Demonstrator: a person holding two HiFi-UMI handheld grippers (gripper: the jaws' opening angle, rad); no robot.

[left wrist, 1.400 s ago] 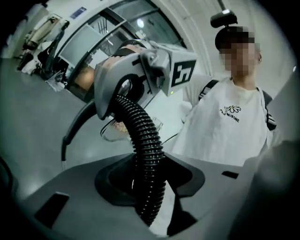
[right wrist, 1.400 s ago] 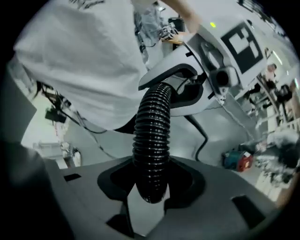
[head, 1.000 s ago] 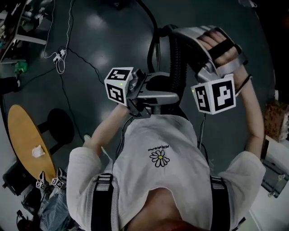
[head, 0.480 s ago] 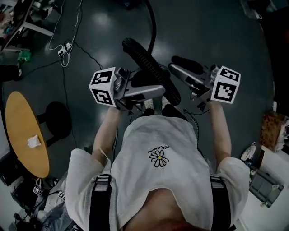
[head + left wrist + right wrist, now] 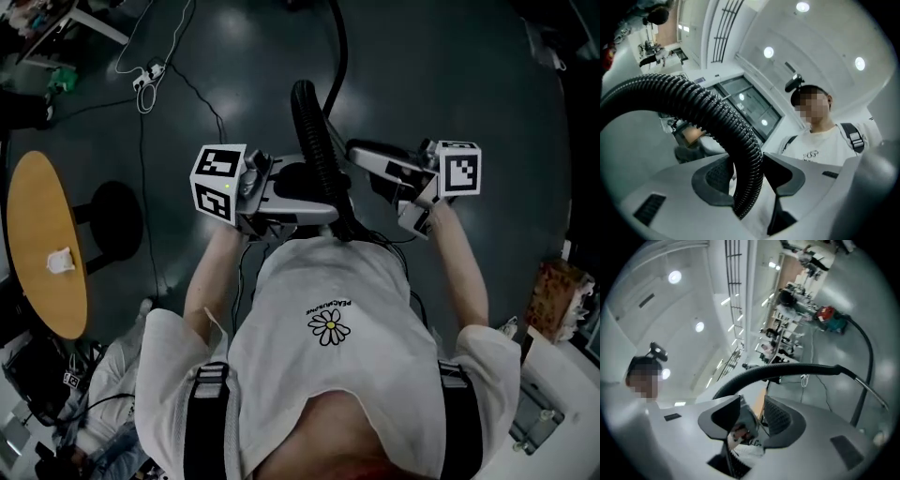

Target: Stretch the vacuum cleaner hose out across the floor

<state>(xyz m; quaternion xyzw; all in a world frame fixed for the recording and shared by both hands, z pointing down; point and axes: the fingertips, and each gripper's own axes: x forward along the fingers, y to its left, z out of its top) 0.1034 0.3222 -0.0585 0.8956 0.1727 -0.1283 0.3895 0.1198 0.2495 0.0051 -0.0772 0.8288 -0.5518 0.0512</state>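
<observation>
Floor [image 5: 469, 84] is gleaming below left fingers [image 5: 710, 182] pinching the hose [image 5: 719, 115]; right fingers [image 5: 783, 418] are gaping. Tugging may slip it.

Round wooden table [image 5: 37, 225] and black stool [image 5: 114, 225] stand on dark glossy floor [image 5: 469, 75].

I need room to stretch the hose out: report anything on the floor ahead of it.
The hose, clamped in the left claw, runs over bare dark floor. Only a thin black cable and a white cord lie off to its left.
</observation>
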